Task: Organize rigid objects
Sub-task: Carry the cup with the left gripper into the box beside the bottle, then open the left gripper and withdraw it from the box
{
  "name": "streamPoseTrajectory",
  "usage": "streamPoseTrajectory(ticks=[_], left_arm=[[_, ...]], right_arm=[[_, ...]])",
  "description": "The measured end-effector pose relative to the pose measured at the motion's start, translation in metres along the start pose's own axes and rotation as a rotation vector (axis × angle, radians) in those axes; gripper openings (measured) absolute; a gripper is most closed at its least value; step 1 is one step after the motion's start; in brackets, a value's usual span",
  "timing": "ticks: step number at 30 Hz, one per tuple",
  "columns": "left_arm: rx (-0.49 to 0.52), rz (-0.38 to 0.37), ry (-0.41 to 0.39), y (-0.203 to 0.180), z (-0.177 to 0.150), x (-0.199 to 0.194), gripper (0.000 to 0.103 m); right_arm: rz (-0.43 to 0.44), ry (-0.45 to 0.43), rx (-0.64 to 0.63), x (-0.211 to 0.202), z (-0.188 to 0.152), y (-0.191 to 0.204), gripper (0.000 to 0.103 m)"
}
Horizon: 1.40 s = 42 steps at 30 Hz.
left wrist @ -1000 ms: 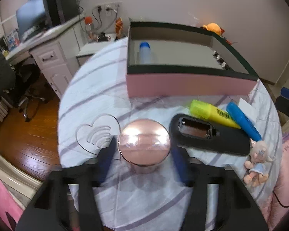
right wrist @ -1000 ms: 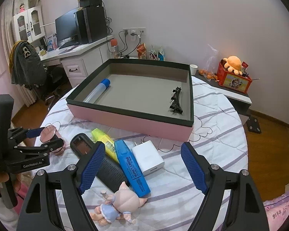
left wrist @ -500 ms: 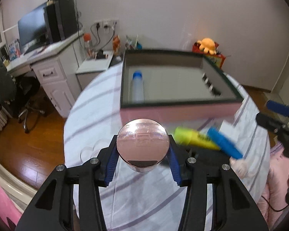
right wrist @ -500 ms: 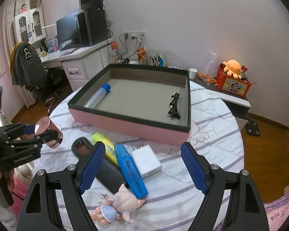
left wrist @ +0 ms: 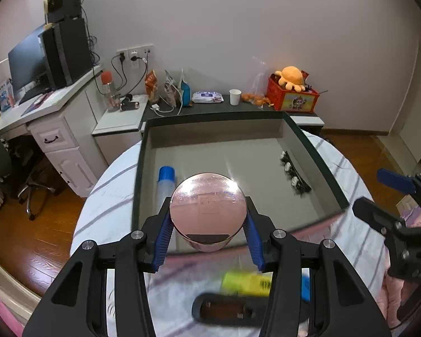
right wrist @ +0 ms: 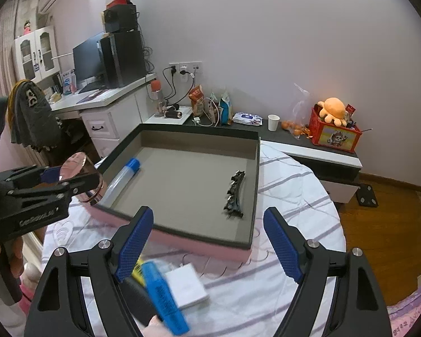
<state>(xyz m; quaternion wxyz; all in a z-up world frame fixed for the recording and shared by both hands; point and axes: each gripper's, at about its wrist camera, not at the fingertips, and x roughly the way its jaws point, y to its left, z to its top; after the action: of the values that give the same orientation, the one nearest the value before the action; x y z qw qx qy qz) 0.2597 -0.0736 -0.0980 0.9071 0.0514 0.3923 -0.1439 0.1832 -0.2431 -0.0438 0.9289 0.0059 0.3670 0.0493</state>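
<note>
My left gripper (left wrist: 207, 224) is shut on a round rose-gold tin (left wrist: 207, 207) and holds it in the air above the near edge of the pink box (left wrist: 317, 179). The tin (right wrist: 82, 178) and left gripper (right wrist: 70, 181) also show at the left of the right wrist view, beside the box (right wrist: 182, 236). Inside the box lie a blue-capped tube (left wrist: 165, 185) and a black hair clip (left wrist: 294, 178). My right gripper (right wrist: 210, 241) is open and empty above the table, near the box's front wall.
On the striped tablecloth (right wrist: 294, 196) in front of the box lie a yellow highlighter (left wrist: 247, 282), a blue highlighter (right wrist: 162, 295), a white charger block (right wrist: 186, 285) and a black remote (left wrist: 227, 310). A desk and low shelf stand behind the table.
My left gripper closed on the tin, lifted it off the table and carried it forward toward the box. My right gripper moved slightly nearer the box, still open.
</note>
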Motion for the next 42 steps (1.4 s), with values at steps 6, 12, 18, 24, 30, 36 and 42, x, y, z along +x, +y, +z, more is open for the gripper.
streamPoseTrajectory(ticks=[6, 12, 18, 24, 30, 36, 42], left_arm=[[-0.007, 0.003, 0.073, -0.002, 0.003, 0.047, 0.047], [-0.018, 0.03, 0.148, 0.003, -0.014, 0.074, 0.047], [-0.05, 0.059, 0.165, 0.013, -0.025, 0.074, 0.047], [-0.058, 0.075, 0.17, 0.017, -0.026, 0.077, 0.048], [-0.064, 0.102, 0.145, 0.019, -0.025, 0.065, 0.08], [-0.078, 0.075, 0.063, 0.023, -0.026, 0.025, 0.089], [-0.091, 0.117, -0.041, 0.026, -0.038, -0.034, 0.1]], right_arm=[[0.014, 0.025, 0.013, 0.029, 0.005, -0.012, 0.082], [0.027, 0.068, 0.01, 0.054, 0.003, -0.015, 0.082], [0.05, 0.088, -0.001, 0.064, 0.002, -0.008, 0.082], [0.061, 0.095, -0.017, 0.063, 0.001, -0.001, 0.082], [0.059, 0.1, -0.027, 0.059, -0.001, 0.003, 0.082], [0.05, 0.081, -0.016, 0.045, -0.001, 0.004, 0.082], [0.037, 0.047, -0.009, 0.018, -0.002, 0.006, 0.082]])
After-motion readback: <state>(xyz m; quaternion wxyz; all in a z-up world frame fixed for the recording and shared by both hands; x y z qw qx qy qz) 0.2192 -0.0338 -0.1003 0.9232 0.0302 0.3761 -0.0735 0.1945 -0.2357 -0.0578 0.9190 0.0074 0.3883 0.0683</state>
